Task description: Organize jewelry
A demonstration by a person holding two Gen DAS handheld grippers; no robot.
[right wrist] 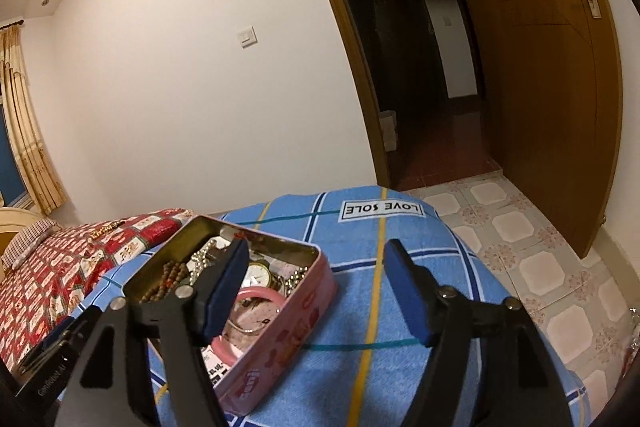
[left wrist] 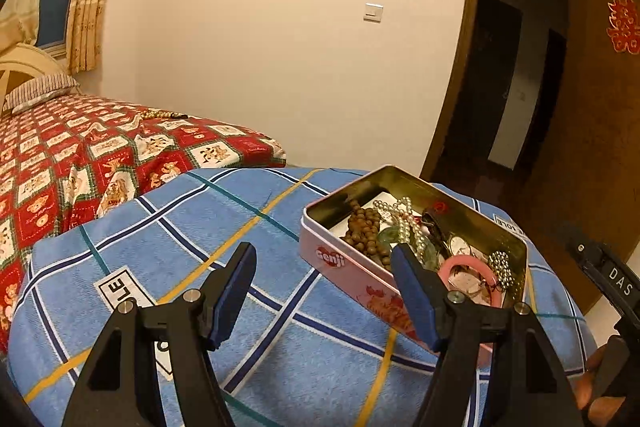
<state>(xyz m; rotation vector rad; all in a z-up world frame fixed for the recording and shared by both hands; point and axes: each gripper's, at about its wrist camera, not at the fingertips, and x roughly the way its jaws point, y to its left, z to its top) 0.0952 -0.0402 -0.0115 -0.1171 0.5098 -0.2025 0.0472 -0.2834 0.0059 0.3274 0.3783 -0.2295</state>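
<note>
An open pink tin (left wrist: pixel 340 261) sits on a folded blue plaid quilt (left wrist: pixel 256 287). It holds brown wooden beads (left wrist: pixel 366 229), a pearl string (left wrist: pixel 404 219), a pink bangle (left wrist: pixel 466 269) and other jewelry. My left gripper (left wrist: pixel 324 291) is open and empty, just left of the tin. In the right wrist view the tin (right wrist: pixel 280 343) lies lower left with the watch (right wrist: pixel 256 275) and bangle (right wrist: pixel 256 295) inside. My right gripper (right wrist: pixel 316 291) is open and empty over the tin's right edge. A beaded strand (left wrist: pixel 160 115) lies far off on the red bedspread.
The red patterned bedspread (left wrist: pixel 80 163) and a striped pillow (left wrist: pixel 40 89) lie to the left. A tiled floor (right wrist: pixel 540 259) and an open brown door (right wrist: pixel 560 67) are to the right. The right gripper's body (left wrist: pixel 612 291) shows at the left view's right edge.
</note>
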